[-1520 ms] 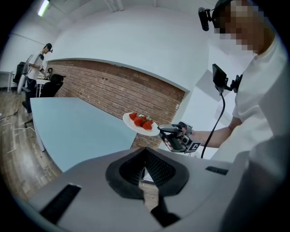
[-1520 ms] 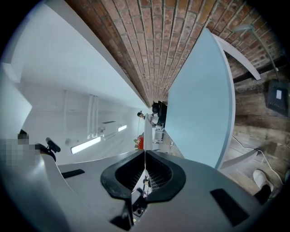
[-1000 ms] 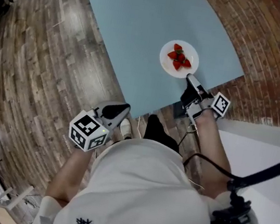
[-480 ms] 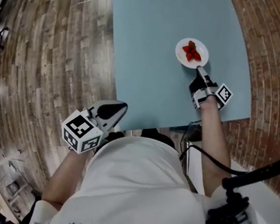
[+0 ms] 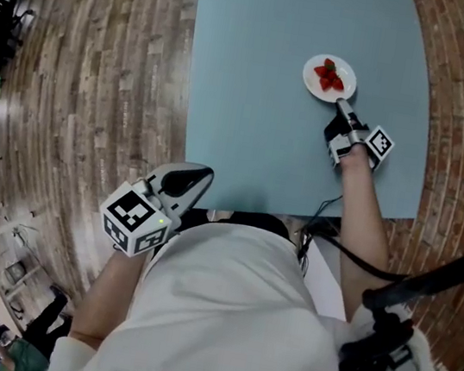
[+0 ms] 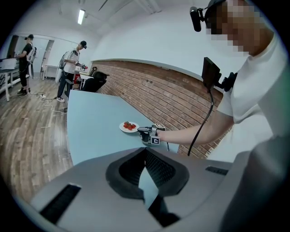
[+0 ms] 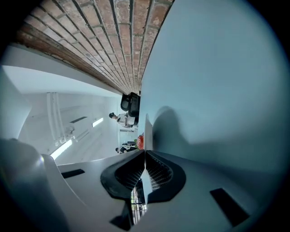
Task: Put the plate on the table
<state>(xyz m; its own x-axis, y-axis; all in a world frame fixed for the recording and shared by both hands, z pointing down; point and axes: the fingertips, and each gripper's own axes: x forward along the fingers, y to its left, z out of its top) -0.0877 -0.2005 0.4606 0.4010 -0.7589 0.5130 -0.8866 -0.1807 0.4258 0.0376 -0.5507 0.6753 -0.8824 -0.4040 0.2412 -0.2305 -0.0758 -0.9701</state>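
Plate nearly delivered: a small round white plate (image 5: 329,78) carrying a few red strawberries (image 5: 328,74) sits over the far right part of a pale blue rectangular table (image 5: 255,97), well in from every edge. The right gripper (image 5: 342,110), reaching out at the end of a bare forearm, has its jaws clamped on the plate's near rim; its own view shows the thin white edge pinched between the ribbed pads, with the plate's shadow falling on the blue top beside it. Whether the plate rests fully on the surface or hangs just above it cannot be told from these angles, though it looks level and very low. The left gripper (image 5: 191,181) hangs off the near left corner of the table, over the wooden floor (image 5: 80,95), its jaws closed and holding nothing. By the look of it, the carry is all but done: what is left is to settle the plate flat if it is not already down, open the right jaws and draw the gripper back without dragging the rim or tipping the fruit.
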